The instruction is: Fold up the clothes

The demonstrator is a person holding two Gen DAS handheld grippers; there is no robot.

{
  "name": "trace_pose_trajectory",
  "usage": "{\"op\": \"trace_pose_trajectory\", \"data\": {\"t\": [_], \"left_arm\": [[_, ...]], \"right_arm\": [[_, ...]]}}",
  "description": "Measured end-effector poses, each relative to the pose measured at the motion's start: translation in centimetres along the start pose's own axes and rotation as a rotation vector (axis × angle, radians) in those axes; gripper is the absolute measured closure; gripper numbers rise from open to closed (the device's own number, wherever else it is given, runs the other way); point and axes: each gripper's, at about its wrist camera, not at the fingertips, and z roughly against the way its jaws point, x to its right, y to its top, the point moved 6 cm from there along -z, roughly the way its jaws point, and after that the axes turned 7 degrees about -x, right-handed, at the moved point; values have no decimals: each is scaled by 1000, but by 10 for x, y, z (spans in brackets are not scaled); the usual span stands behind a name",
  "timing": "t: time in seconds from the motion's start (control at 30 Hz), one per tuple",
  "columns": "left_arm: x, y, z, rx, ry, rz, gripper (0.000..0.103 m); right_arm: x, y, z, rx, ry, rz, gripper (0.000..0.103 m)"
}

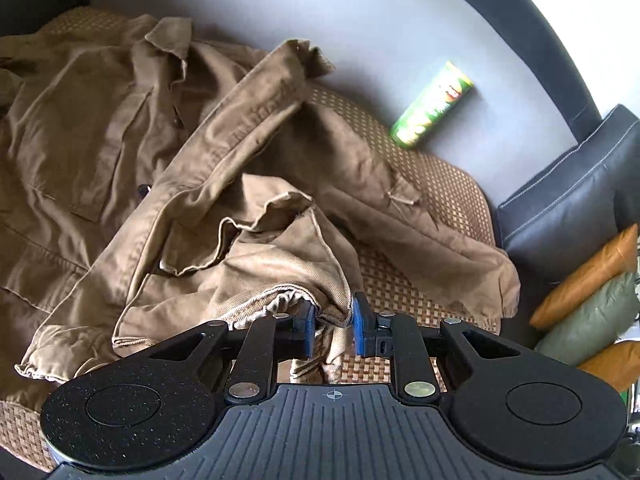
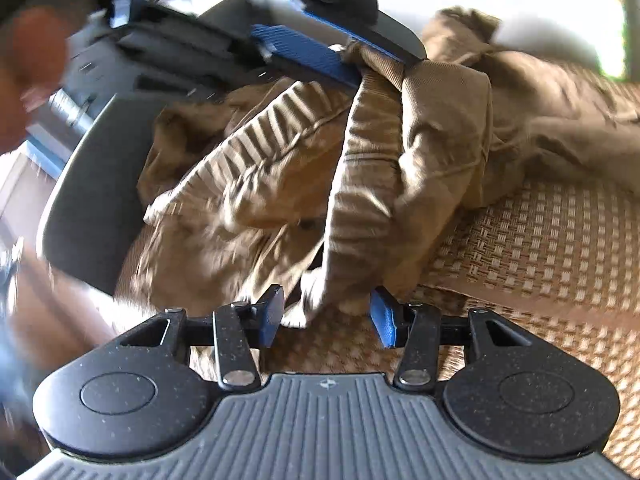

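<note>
The tan jacket (image 1: 168, 168) sprawls crumpled across the woven mat (image 1: 452, 184), filling the left wrist view from nine o'clock to the centre. The left gripper (image 1: 334, 322) pinches a bunched fold of it between its blue pads (image 1: 362, 326). The right gripper (image 2: 328, 320) hangs with fingers spread, cloth dangling between them, ungripped. At one o'clock, a green can (image 1: 432, 106) lies beside the mat.

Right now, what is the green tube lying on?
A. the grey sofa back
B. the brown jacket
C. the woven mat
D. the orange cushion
A: the green tube lies on the plain grey sofa back, just past the edge of the woven mat, clear of the brown jacket.
</note>
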Motion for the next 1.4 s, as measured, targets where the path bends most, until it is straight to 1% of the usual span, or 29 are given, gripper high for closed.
{"op": "trace_pose_trajectory", "data": {"t": [0.03, 0.07, 0.1, 0.17, 0.2, 0.27, 0.3, 0.33, 0.4, 0.43, 0.5, 0.57, 0.6, 0.67, 0.7, 0.73, 0.77, 0.8, 0.83, 0.87, 0.9, 0.97, 1.0, 1.07, 1.1, 1.17, 1.27, 1.33, 1.4], "left_arm": [[0, 0, -1, -10, -3, -5, 89], [-1, 0, -3, -23, -4, -20, 89], [-1, 0, -5, -39, -7, -36, 89], [-6, -1, -9, -81, -21, -67, 87], [-10, -3, -10, -111, -36, -76, 84], [-20, -11, -12, -179, -69, -102, 71], [-27, -18, -10, -207, -82, -120, 68], [-34, -25, -7, -230, -93, -139, 67], [-55, -41, 3, -250, -83, -171, 60], [-68, -49, 9, -258, -70, -179, 58], [-98, -65, 17, -270, -25, -172, 57], [-129, -81, 21, -275, 54, -174, 57], [-142, -88, 21, -279, 97, -196, 57], [-163, -104, 21, -301, 193, -278, 57], [-171, -112, 20, -310, 232, -327, 57], [-178, -118, 21, -318, 260, -371, 57], [-184, -125, 20, -327, 280, -405, 57], [-187, -130, 18, -337, 289, -418, 57], [-192, -133, 16, -343, 293, -411, 57], [-196, -136, 15, -347, 293, -395, 57], [-202, -136, 14, -342, 282, -351, 56], [-212, -136, 15, -327, 248, -244, 55], [-217, -136, 16, -321, 231, -196, 54], [-223, -138, 15, -321, 217, -149, 53], [-225, -139, 14, -322, 215, -138, 52], [-226, -141, 10, -331, 212, -132, 51], [-225, -140, -4, -328, 199, -105, 48], [-228, -137, -12, -313, 207, -50, 48], [-231, -135, -20, -302, 185, 38, 47]], "right_arm": [[5, 1, -3, -2, -33, -59, 52], [11, 1, -1, -3, -41, -112, 60], [16, 0, 2, -3, -45, -163, 96], [27, -3, 7, -4, -53, -267, 95], [30, -6, 15, 4, -62, -277, 95], [34, -17, 31, 16, -86, -298, 95], [39, -24, 40, 22, -108, -323, 95], [44, -32, 46, 22, -120, -361, 95], [55, -47, 52, 17, -155, -436, 95], [60, -54, 55, 14, -174, -473, 95], [78, -78, 45, -31, -172, -610, 95], [96, -101, 34, -79, -167, -750, 95], [105, -113, 28, -104, -164, -820, 92], [122, -137, 17, -153, -158, -960, 81], [130, -148, 12, -177, -155, -1029, 82], [128, -146, 18, -170, -184, -998, 76], [124, -142, 25, -158, -217, -953, 62], [120, -138, 33, -147, -249, -908, 60], [111, -131, 41, -148, -290, -819, 60], [100, -125, 48, -149, -326, -725, 60], [87, -119, 57, -142, -345, -647, 60], [60, -107, 69, -106, -304, -557, 60], [45, -101, 72, -92, -254, -530, 60], [26, -96, 64, -86, -170, -499, 50], [17, -93, 60, -83, -128, -484, 49], [10, -91, 37, -124, -94, -508, 49], [6, -103, 6, -183, -23, -642, 49], [12, -105, -12, -175, -1, -728, 49], [17, -105, -22, -148, 8, -806, 49]]}}
